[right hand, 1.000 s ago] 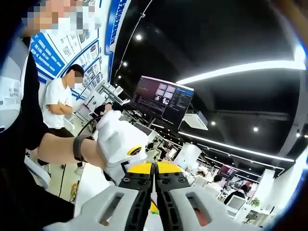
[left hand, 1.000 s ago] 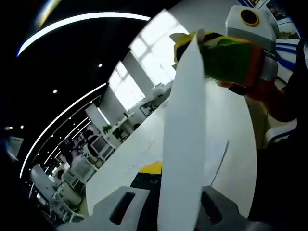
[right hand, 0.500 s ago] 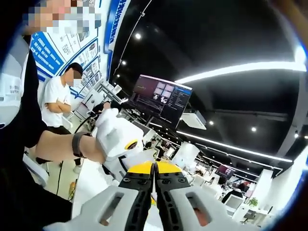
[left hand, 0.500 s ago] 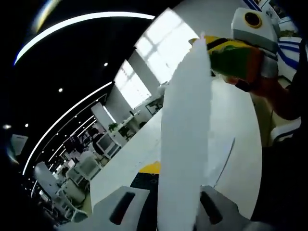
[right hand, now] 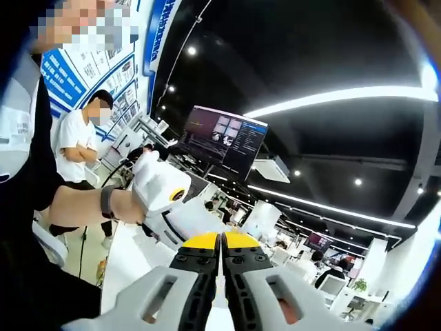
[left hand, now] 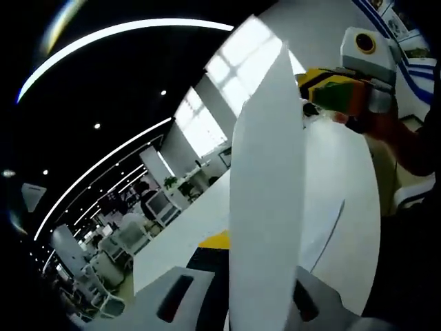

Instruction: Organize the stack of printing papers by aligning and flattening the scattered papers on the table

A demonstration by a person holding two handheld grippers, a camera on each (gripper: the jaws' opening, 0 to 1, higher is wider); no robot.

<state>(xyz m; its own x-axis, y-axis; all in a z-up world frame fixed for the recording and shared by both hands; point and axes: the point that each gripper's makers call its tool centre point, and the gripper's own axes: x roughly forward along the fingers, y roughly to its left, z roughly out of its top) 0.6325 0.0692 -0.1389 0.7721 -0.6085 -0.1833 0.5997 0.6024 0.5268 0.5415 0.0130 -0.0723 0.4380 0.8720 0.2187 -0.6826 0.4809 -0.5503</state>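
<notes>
While both tools tilt upward, the left tool (left hand: 238, 303) and right tool (right hand: 221, 276) each clamp the paper stack (left hand: 265, 200).

A large monitor (right hand: 224, 140) with a grid of windows on its dark screen hangs beneath a black ceiling crossed by long light strips (right hand: 337, 100). A person in a white shirt (right hand: 77, 141) stands with arms folded beside blue wall posters (right hand: 86, 65). Bright windows (left hand: 238, 72) light rows of office desks (left hand: 114, 252).
</notes>
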